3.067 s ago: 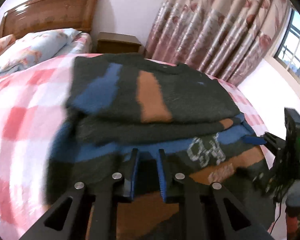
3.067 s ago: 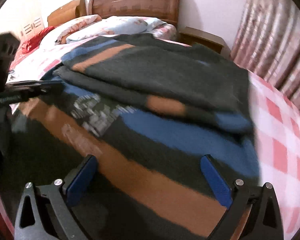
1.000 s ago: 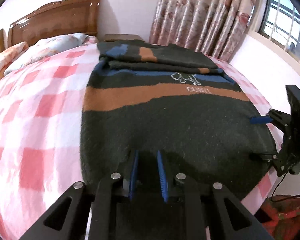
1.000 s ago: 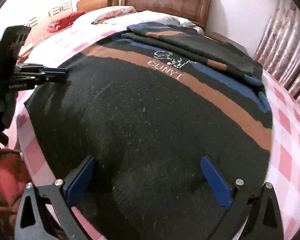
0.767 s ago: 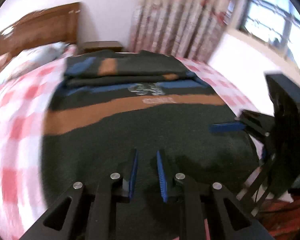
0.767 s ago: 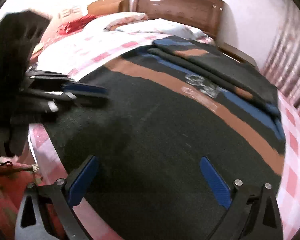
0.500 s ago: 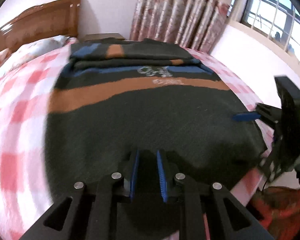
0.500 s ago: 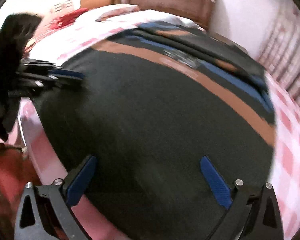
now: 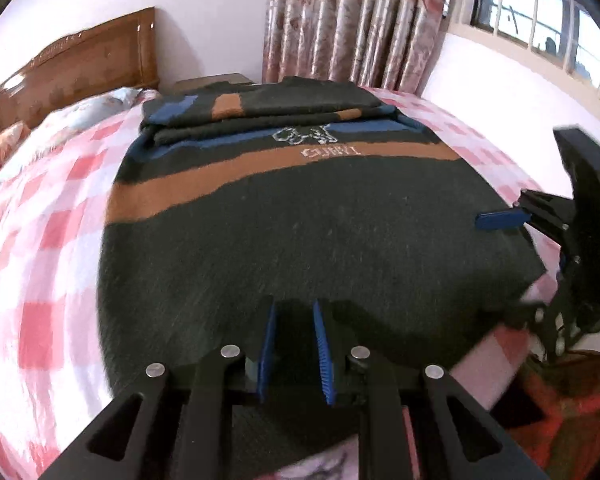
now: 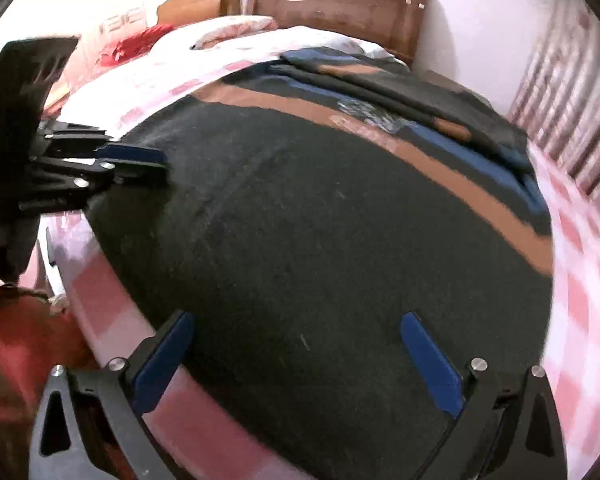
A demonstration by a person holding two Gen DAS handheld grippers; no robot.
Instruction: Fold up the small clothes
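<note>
A dark green sweater [image 9: 300, 232] with orange and blue stripes lies flat on the bed, its sleeves folded across the far end. It also fills the right wrist view [image 10: 320, 220]. My left gripper [image 9: 294, 344] is nearly shut with a narrow gap, low over the sweater's near hem; no cloth shows between the pads. It also shows in the right wrist view [image 10: 140, 166] at the sweater's left edge. My right gripper [image 10: 296, 344] is wide open and empty over the near hem. It also shows in the left wrist view [image 9: 512, 236] at the right edge.
The bed [image 9: 40, 240] has a pink and white checked cover. A wooden headboard [image 9: 76, 64] and pillows [image 9: 88, 112] are at the far end. Curtains [image 9: 360, 20] and a window [image 9: 540, 20] stand to the right. The bed edge [image 10: 108, 280] drops to a red patterned floor.
Both grippers pulled back from the folded sleeves to the sweater's near hem. In the last second they shifted slightly sideways; the sweater lies flat and unmoved.
</note>
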